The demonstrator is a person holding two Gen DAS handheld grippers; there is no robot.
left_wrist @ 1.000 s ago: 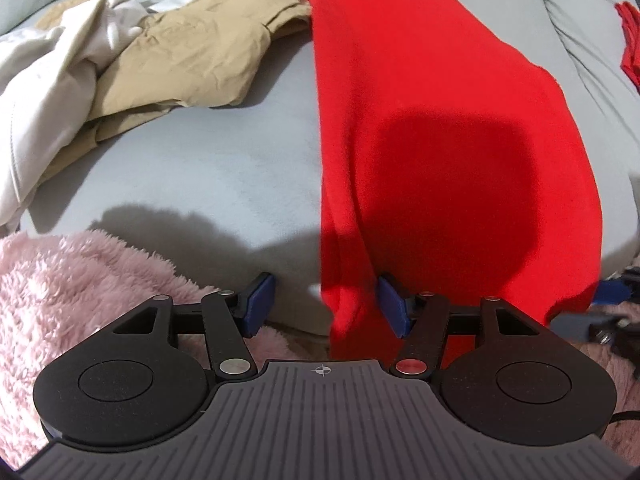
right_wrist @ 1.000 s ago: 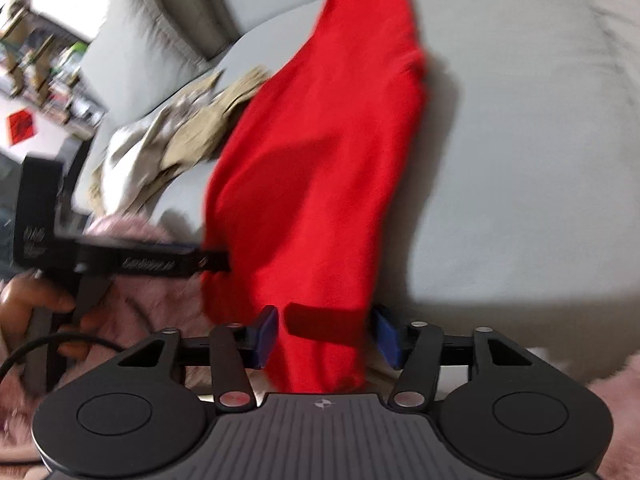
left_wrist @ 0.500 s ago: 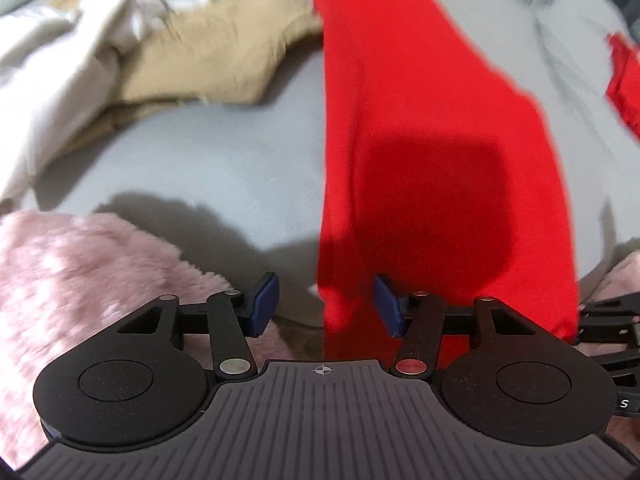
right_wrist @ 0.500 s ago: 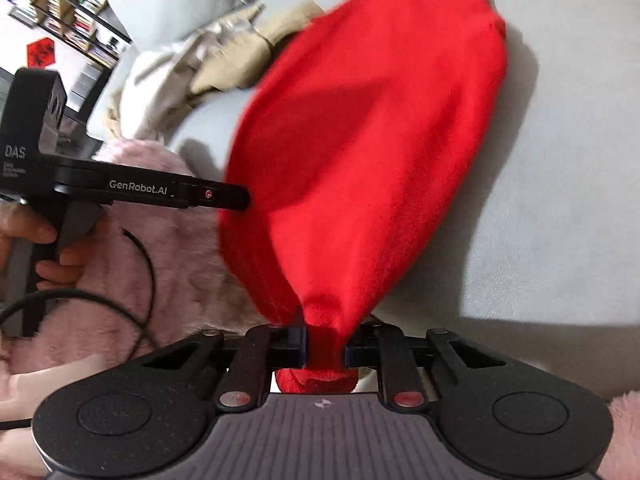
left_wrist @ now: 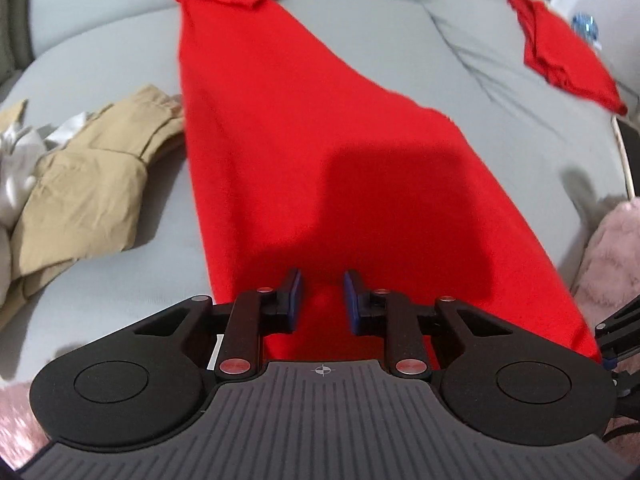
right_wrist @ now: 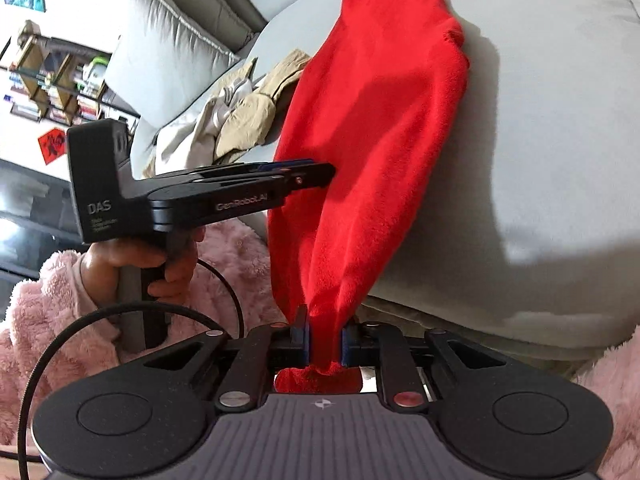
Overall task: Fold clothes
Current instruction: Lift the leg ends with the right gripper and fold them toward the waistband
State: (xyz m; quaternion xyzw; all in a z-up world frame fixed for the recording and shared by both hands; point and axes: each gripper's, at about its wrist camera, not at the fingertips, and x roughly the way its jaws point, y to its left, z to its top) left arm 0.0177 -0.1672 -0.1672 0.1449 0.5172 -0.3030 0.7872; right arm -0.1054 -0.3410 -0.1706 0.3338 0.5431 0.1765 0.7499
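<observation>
So far my right tool [right_wrist: 325, 340] pinches the near end of the red garment [left_wrist: 320, 140] stretched along the sofa [left_wrist: 500, 80], my left tool [left_wrist: 322, 300] is closing on its near edge, and the beige clothes [left_wrist: 92, 176] lie unfolded at the sofa's left edge.

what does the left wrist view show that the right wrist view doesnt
Only the left wrist view: a second red garment lying apart on the sofa, and the left claw closing with red cloth between its pads. Only the right wrist view: the right claw shut on the long red garment, a hand and shelves. Both: that garment, the tan clothes and the grey sofa.
</observation>
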